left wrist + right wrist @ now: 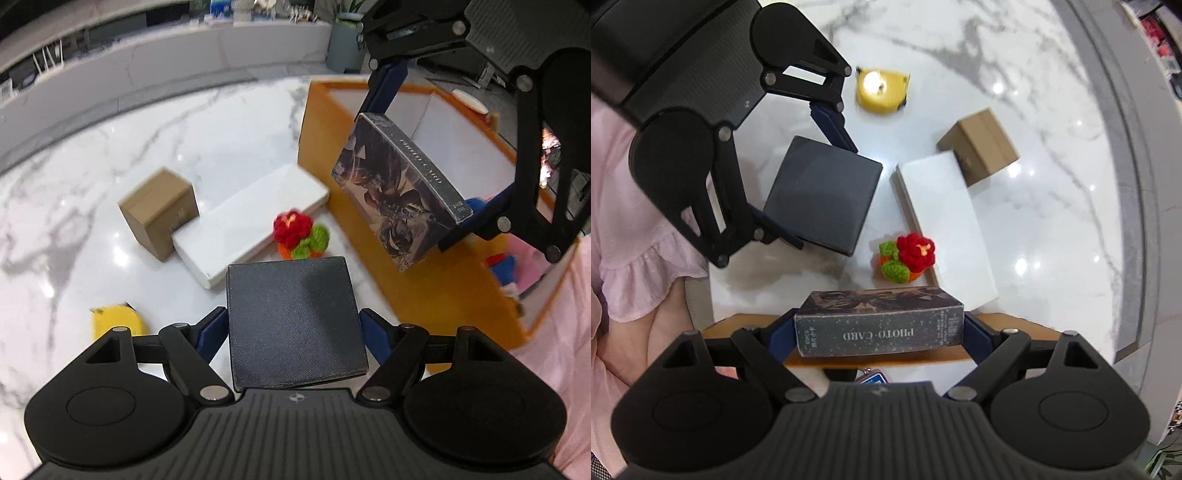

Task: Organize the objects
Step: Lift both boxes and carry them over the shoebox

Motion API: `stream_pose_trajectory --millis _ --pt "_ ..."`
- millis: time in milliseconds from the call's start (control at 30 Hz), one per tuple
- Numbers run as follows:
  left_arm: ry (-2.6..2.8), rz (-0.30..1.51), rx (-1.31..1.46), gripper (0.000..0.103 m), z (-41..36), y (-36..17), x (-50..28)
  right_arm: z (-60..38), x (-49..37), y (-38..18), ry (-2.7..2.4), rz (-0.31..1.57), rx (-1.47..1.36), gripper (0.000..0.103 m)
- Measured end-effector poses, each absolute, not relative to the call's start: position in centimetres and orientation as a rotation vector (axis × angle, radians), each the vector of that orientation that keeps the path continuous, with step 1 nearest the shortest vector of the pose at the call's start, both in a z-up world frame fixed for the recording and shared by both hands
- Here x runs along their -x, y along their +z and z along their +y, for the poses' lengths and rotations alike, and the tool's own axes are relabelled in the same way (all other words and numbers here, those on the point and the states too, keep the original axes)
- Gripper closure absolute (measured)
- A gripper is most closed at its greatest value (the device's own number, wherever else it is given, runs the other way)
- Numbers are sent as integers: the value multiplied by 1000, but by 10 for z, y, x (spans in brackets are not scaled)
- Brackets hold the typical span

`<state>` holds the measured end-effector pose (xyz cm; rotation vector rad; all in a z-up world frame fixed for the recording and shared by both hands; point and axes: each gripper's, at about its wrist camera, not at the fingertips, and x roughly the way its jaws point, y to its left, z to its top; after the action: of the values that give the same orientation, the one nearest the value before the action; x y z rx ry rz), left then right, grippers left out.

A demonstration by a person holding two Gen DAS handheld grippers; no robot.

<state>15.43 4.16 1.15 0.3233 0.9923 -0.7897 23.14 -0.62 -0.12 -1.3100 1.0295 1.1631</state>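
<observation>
On the white marble worktop [110,155], going left to right in the left wrist view, a yellow object [114,319] lies near the front edge, partly hidden behind the left gripper's linkage. Further back stands a brown cardboard box [159,212], touching the end of a long white box [251,225] that lies flat. A crocheted red flower [301,234] with green and orange parts sits just beside the white box.

The left gripper [295,325] is clamped on a dark textured box [295,321], its blue fingers [212,332] pressed against both sides, holding it above the worktop.

To the right, the right gripper [881,326] grips a dark photo card box [399,192], lettered "PHOTO CARD", by its two ends. It hangs tilted over the near wall of an orange bin [317,147] with a white inside. Coloured soft items, blue and pink, lie in the bin's right part, too blurred to name.
</observation>
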Motion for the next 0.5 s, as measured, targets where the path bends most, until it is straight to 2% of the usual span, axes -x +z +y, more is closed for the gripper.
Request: stream_pose_trajectory --millis 233,333,500 --pt "-839 858 -358 15 -6 78 -147 -35 -212 53 1120 951 1273 14" --pt "-877 818 -366 15 -31 98 -140 -68 -205 57 1073 956 1262 14" --pt "-966 728 -531 15 -93 98 -130 -110 -212 54 996 983 1248 14"
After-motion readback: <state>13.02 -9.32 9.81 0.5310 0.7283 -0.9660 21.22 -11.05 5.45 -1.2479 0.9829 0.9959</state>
